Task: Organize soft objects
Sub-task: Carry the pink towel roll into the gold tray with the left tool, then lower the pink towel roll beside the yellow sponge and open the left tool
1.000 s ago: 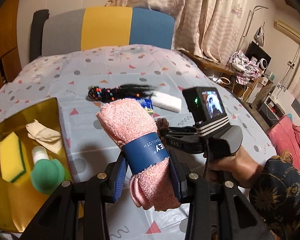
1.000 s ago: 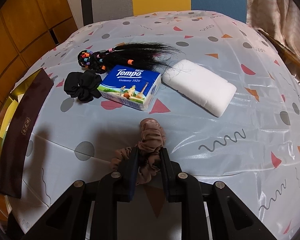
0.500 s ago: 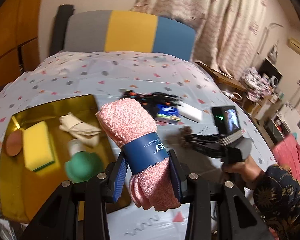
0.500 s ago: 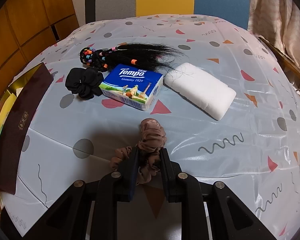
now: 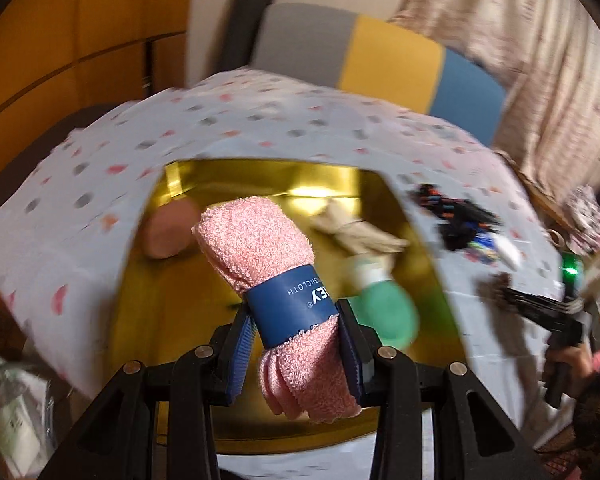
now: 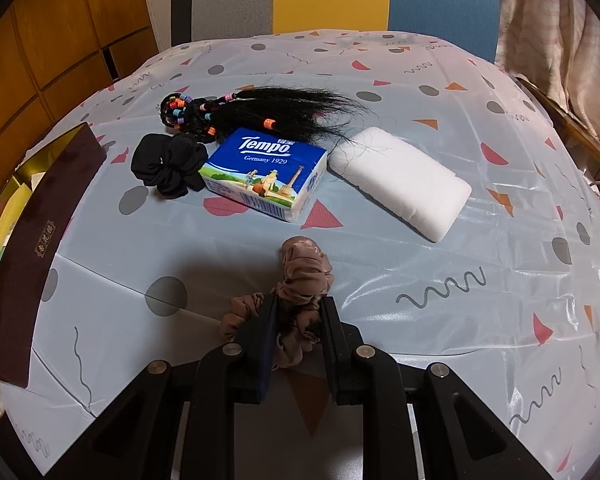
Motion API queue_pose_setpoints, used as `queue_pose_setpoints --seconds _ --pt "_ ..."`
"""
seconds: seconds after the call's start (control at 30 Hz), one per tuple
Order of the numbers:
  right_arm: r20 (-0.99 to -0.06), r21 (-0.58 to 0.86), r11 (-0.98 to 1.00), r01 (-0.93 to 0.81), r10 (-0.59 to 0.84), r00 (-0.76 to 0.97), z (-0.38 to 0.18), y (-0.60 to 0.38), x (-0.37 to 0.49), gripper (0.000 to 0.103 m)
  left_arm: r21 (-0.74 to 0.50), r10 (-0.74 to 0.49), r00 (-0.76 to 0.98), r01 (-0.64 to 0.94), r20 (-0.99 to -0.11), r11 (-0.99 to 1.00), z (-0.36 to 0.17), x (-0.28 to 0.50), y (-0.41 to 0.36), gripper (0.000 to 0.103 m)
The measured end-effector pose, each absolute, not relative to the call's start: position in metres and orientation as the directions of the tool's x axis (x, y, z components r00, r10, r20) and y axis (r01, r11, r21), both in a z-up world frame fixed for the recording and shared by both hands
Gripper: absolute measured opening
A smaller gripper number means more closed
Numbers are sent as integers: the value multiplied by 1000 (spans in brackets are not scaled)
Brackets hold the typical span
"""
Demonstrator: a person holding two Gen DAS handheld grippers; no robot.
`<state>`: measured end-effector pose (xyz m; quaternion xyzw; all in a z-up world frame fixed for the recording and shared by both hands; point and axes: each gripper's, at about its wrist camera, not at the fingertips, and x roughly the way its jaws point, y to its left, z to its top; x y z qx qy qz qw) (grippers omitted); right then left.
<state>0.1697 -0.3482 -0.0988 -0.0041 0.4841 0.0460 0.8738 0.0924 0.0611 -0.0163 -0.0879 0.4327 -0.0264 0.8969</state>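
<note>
Tabletop point(image 6: 420, 92), patterned cover. Gold box point(image 5: 260, 176) directly ahead of and below left tool point(image 5: 296, 344); inside already: green sponge ball point(image 5: 384, 312), beige cloth point(image 5: 360, 236), pinkish round item point(image 5: 168, 232); view blurred.

Progress, judged: partway. Still out, ahead of right tool point(image 6: 298, 340): white pad point(image 6: 400, 184), Tempo tissue pack point(image 6: 264, 172), black hairpiece w/ beads point(image 6: 260, 112), black scrunchie point(image 6: 168, 164).

Left tool: clamped on rolled pink towel point(image 5: 260, 248) at its blue band, roll sticking fwd over box. Not yet released.

Right tool: pinched on brown scrunchie point(image 6: 304, 276), loops bulging past tips, just above tabletop.
</note>
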Motion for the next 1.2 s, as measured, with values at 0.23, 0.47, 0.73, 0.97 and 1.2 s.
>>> queue_pose_setpoints --seconds 0.23,0.47,0.73,0.97,1.2 --pt "-846 25 996 -87 67 529 -99 -347 170 20 -115 -41 567 -95 -822 989 -47 119 96 39" --pt "-845 27 996 -86 69 530 -99 -347 170 20 -85 2 516 -145 -856 986 -70 148 114 41" --pt "-845 13 996 -91 59 531 -99 -346 169 20 -58 51 569 -170 -821 984 -50 138 112 45" --pt "-844 -6 996 -94 46 534 -98 -344 169 20 -68 50 655 -154 -754 986 -15 110 96 45" --pt "-843 -23 995 -99 34 537 -98 -342 169 21 -85 -5 682 -84 -731 993 0 89 69 45"
